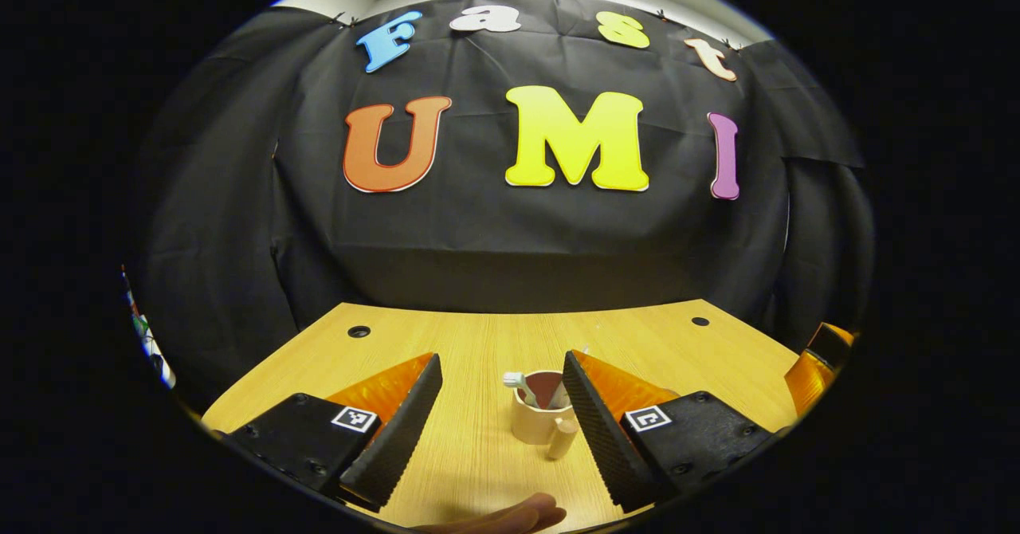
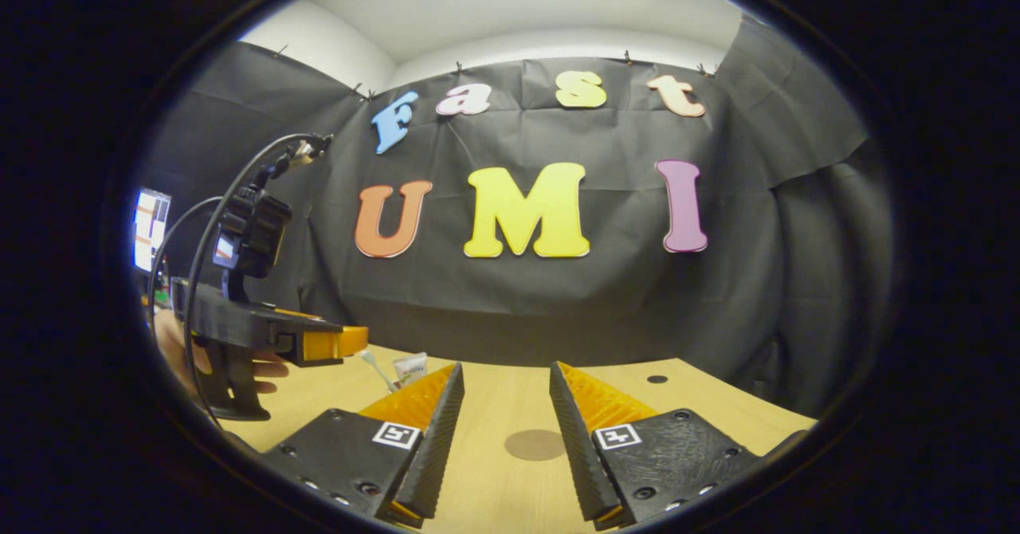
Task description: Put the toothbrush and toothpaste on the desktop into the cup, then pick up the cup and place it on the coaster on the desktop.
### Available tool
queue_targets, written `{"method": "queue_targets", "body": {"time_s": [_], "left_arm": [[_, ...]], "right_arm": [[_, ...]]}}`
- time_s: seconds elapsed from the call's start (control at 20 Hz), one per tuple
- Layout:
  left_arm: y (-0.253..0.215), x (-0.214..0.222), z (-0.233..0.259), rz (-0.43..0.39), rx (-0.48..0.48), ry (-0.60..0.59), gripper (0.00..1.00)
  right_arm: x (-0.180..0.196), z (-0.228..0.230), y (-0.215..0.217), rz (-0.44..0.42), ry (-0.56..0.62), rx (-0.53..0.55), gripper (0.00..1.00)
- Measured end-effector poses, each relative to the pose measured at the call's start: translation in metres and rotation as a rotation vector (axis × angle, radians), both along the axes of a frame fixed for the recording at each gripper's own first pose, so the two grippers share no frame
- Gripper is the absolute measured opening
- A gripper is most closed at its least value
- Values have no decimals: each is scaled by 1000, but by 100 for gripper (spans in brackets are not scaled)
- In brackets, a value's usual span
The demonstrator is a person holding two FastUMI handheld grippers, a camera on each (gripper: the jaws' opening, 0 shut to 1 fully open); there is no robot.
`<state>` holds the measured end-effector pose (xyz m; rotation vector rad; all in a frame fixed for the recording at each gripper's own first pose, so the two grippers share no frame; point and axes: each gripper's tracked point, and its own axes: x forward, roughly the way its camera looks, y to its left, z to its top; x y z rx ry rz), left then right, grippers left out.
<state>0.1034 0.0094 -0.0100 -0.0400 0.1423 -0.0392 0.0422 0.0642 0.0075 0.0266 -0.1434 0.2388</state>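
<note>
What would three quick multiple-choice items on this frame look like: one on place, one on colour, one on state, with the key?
1. Where does the cup stand in the left gripper view?
A. On the table, ahead between the left gripper's fingers
B. On the coaster
C. Lifted off the table

2. What colour is the round coaster?
A. White
B. Brown
C. Blue

3. How do the right gripper's fingers stand?
A. Shut on the cup
B. Shut on the coaster
C. Open, holding nothing

Key: 1 A, the cup sits on the wood with the toothbrush head showing at its rim; 2 B, a flat brown disc lies on the table; 3 C, a wide gap shows between the fingers, with the coaster on the table beyond.
</note>
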Motion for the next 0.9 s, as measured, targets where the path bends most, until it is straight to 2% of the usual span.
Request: {"method": "queue_targets", "body": {"time_s": [0.2,0.35,0.4,0.5,0.55,0.65,0.75,0.9], "left_arm": [[-21,-2,-15,-13,10,49,97],[-35,-2,-33,-45,11,143,97],[-40,-2,-42,-59,22,190,97],[-46,1,-57,-75,60,307,97],[-47,0,-66,-81,78,380,100],[-45,3,-82,-87,91,497,97],[-45,4,-97,-98,73,618,100],[-49,-1,-117,-96,31,804,96]], "right_arm": [[-4,-7,-34,-27,13,34,69],[-6,-16,-54,-39,27,48,72],[-6,-19,-60,-45,33,49,82],[-4,-23,-73,-61,40,59,92],[-3,-25,-78,-65,44,69,92],[1,-32,-84,-62,55,88,94],[5,-42,-94,-75,78,97,94],[5,-55,-102,-75,102,98,93]]}}
